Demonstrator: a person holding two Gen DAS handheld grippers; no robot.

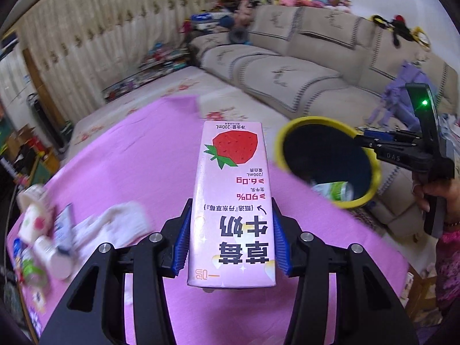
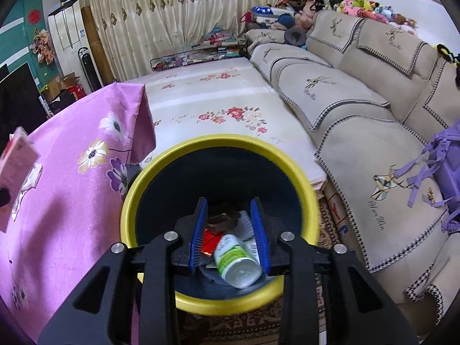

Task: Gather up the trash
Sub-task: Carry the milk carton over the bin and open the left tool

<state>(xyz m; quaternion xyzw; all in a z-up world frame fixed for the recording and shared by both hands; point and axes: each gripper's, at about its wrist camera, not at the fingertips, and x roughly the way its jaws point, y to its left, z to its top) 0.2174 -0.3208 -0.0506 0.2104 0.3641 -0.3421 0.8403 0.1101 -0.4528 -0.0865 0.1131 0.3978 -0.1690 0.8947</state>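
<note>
My left gripper (image 1: pixel 231 201) is shut on a pink strawberry milk carton (image 1: pixel 230 172), its blue pads pressed on both long sides, held above the pink-clothed table (image 1: pixel 138 158). To the right, my right gripper (image 1: pixel 362 139) is clamped on the yellow rim of a dark bin (image 1: pixel 325 155), which is tilted toward the carton beside the table's edge. In the right wrist view that gripper (image 2: pixel 228 201) points into the bin (image 2: pixel 161 161). A white-and-green bottle (image 2: pixel 235 261) and a red wrapper (image 2: pixel 211 243) lie inside. The carton (image 2: pixel 14 155) shows blurred at the left.
Cups, small bottles (image 1: pixel 37 230) and a crumpled white tissue (image 1: pixel 115 224) lie at the table's left end. A beige sofa (image 2: pixel 359 132) runs along the right, with a purple backpack (image 2: pixel 448 161). A floral mat (image 2: pixel 215 100) lies beyond the table. A person's hand (image 1: pixel 431 198) holds the right gripper.
</note>
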